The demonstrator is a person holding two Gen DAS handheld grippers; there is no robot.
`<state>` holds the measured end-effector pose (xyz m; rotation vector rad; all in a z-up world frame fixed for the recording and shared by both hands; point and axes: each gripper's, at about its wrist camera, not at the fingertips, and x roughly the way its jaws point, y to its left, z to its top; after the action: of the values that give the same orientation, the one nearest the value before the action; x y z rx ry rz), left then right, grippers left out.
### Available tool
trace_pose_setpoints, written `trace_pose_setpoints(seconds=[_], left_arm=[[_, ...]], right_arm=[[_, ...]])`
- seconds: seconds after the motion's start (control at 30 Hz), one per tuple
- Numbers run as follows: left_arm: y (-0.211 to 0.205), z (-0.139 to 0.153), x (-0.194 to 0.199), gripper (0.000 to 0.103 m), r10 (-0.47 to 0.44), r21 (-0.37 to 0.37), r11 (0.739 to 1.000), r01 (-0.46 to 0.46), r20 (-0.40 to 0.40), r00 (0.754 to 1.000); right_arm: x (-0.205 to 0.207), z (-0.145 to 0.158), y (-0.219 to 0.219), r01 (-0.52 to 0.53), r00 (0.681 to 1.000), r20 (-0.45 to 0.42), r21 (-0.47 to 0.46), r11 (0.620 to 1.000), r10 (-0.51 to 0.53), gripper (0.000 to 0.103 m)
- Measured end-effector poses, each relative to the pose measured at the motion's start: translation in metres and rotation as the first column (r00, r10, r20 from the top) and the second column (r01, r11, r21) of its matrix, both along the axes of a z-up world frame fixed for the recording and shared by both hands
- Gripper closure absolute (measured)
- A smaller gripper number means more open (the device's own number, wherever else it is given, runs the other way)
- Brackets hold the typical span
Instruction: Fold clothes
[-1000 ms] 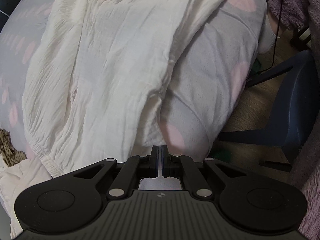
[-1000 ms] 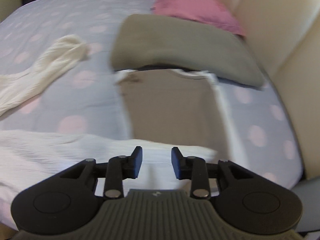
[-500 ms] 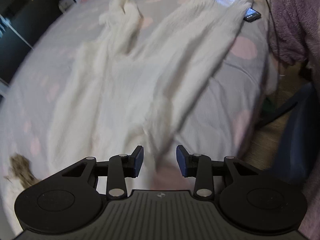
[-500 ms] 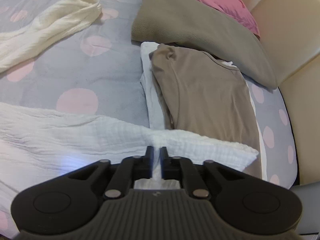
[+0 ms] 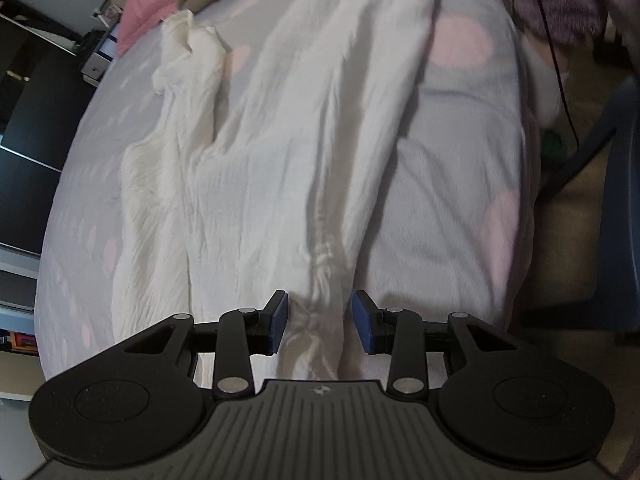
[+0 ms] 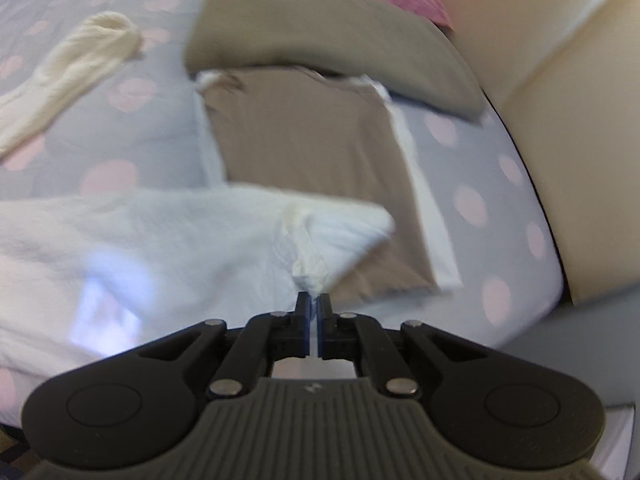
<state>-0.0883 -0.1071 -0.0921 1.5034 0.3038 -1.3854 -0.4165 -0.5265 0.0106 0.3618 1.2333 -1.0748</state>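
Right claw (image 6: pixel 314 320) now pinching lifted white garment (image 6: pixel 160 240) corner; left claw (image 5: pixel 320 322) spread above hem.

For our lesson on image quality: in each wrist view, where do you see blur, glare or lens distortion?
Left wrist view: the white garment is smeared by motion blur, the bed's edges bow from the fisheye, and the open left tongs stay sharp. Right wrist view: blurred cloth carries a bluish glare patch; the shut right tongs are crisp.
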Motion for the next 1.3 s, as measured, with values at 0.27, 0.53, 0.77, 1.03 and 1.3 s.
trace_pose_setpoints(seconds=[0.27, 0.53, 0.77, 1.03, 1.3], left_arm=[[0.002, 0.009, 0.002, 0.097, -0.006, 0.042, 0.999, 0.008, -0.035, 0.999], [0.029, 0.010, -0.010, 0.097, -0.099, 0.170, 0.978, 0.121, -0.129, 0.987], [0.029, 0.026, 0.010, 0.083, -0.003, 0.133, 0.990, 0.036, -0.237, 0.971], [0.010, 0.074, 0.080, 0.068, 0.220, -0.026, 0.969, -0.246, -0.362, 0.906], [-0.020, 0.095, 0.162, 0.065, 0.411, -0.124, 0.860, -0.495, -0.406, 0.816]], right_arm=[[-0.064, -0.038, -0.017, 0.174, 0.981, -0.098, 0.066, 0.983, -0.167, 0.099], [-0.072, -0.044, -0.018, 0.174, 0.977, -0.142, 0.099, 0.980, -0.159, 0.076], [-0.028, -0.021, -0.012, 0.073, 0.995, -0.075, 0.029, 0.997, -0.071, 0.069], [0.051, 0.000, -0.002, -0.061, 0.995, 0.077, -0.056, 0.997, 0.065, 0.064], [0.139, -0.014, 0.015, -0.155, 0.952, 0.263, -0.026, 0.988, 0.157, 0.055]])
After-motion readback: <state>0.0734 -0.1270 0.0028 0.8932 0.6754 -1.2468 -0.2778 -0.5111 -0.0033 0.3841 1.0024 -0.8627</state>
